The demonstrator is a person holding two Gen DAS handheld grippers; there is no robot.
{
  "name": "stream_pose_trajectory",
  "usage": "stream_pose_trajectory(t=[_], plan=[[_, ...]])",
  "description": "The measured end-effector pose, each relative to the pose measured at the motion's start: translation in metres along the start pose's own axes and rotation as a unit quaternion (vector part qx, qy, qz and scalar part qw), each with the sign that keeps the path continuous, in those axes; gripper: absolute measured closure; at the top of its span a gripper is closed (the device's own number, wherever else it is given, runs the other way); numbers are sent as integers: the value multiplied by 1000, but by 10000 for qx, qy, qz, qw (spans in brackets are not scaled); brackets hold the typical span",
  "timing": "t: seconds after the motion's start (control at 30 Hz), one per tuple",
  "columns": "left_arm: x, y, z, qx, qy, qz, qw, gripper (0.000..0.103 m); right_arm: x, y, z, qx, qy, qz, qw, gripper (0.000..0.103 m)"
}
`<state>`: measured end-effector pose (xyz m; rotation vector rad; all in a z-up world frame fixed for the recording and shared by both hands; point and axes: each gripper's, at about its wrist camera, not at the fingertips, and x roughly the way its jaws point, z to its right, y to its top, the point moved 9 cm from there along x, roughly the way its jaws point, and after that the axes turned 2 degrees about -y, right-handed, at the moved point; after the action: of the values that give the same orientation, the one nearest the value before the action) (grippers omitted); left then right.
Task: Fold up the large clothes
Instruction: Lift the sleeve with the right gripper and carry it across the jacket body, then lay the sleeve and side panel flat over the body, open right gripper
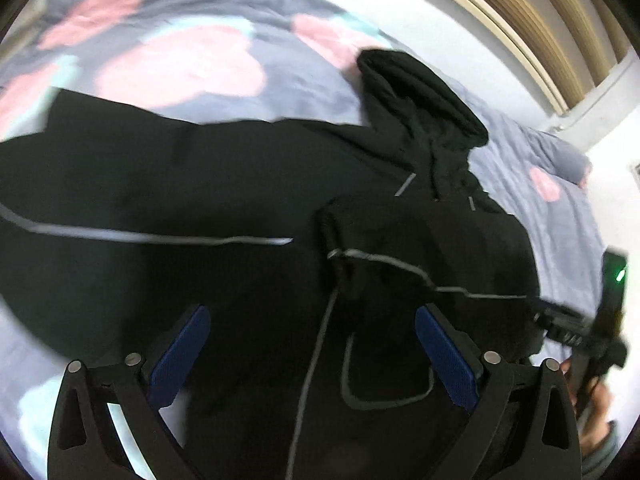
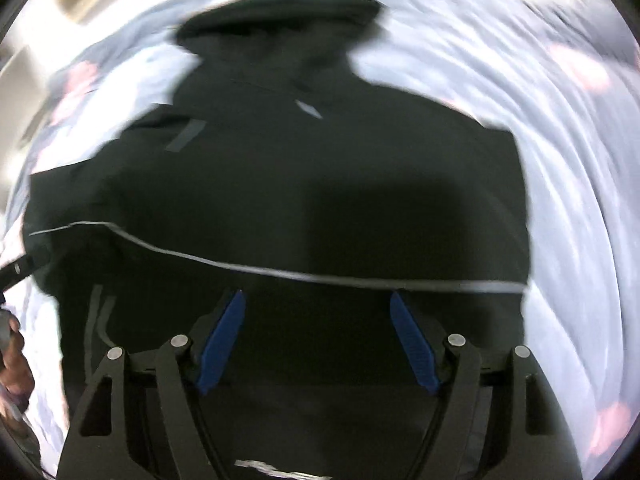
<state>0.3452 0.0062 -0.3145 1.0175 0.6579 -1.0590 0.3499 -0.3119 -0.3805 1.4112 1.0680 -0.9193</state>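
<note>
**Left wrist view: black hooded jacket spread on bed, both grippers open above it**

Left wrist view showed a black hooded jacket (image 1: 224, 184) lying on a bed cover (image 1: 224, 80) of grey-blue cloth printed with pink shapes. The hood (image 1: 420, 96) pointed toward the far side of the bed, near a slatted wooden headboard (image 1: 532, 20). One sleeve (image 1: 400, 240) lay folded across the body of the garment, and thin pale reflective lines ran across the dark fabric. The left gripper (image 1: 312, 356) was over the jacket with its blue-padded fingers (image 1: 180, 356) standing wide apart; nothing lay pinched between them. At the right edge of this view the other tool and part of a hand (image 1: 596, 408) were visible, though blurred.

Right wrist view was smeared by motion. It showed the same jacket (image 2: 304, 168) nearly filling the picture, hood (image 2: 280, 16) at the top, with one long reflective stripe (image 2: 280, 272) crossing the cloth just beyond the fingertips. The right gripper (image 2: 318, 344) was held over the lower part of the garment, its blue fingers (image 2: 222, 344) spread apart and clamping no fabric. Whether the tips touched the cloth could not be determined. The bed cover (image 2: 560, 160) showed on both sides of the jacket.
</note>
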Motion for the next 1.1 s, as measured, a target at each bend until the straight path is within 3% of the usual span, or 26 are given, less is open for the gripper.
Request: stream_pose_trajectory(t=[0.17,0.2,0.23,0.27,0.37,0.47,0.5,0.6,0.67,0.73,0.83,0.97,1.1], plan=[[50,9,9,-124,-331,-505,9981,28,12,-15,20,16,-141,-135,9998,26],[56,10,9,-159,-361,-531,9978,46,13,-17,20,-62,-205,-130,9997,26],[63,12,12,-171,-459,-563,9972,76,16,-17,22,-150,-271,-122,9994,26],[68,12,15,-169,-534,-637,9964,84,17,-18,20,-243,-345,-117,9990,26],[60,20,28,66,-429,-397,9983,86,10,-19,18,-398,-433,-73,9982,26],[18,34,49,314,-582,110,9978,86,-8,-11,22,-233,-183,95,9995,26],[-3,42,50,325,-616,379,9969,86,-13,-7,23,-161,-127,172,9996,26],[-33,55,33,139,-605,660,9959,86,-22,10,29,42,-66,374,9993,25],[-27,53,13,94,-296,508,9982,86,-15,15,30,104,-138,340,9993,24],[0,40,-18,-79,344,40,9994,85,-1,12,33,193,-296,259,9990,24],[38,8,-48,-318,886,-667,9933,84,31,12,30,265,-572,54,9980,24],[49,-2,-45,-51,1141,-459,9924,79,58,7,28,81,-814,-83,9966,14],[46,4,-41,2,1381,-353,9898,73,57,8,31,128,-792,-155,9967,11]])
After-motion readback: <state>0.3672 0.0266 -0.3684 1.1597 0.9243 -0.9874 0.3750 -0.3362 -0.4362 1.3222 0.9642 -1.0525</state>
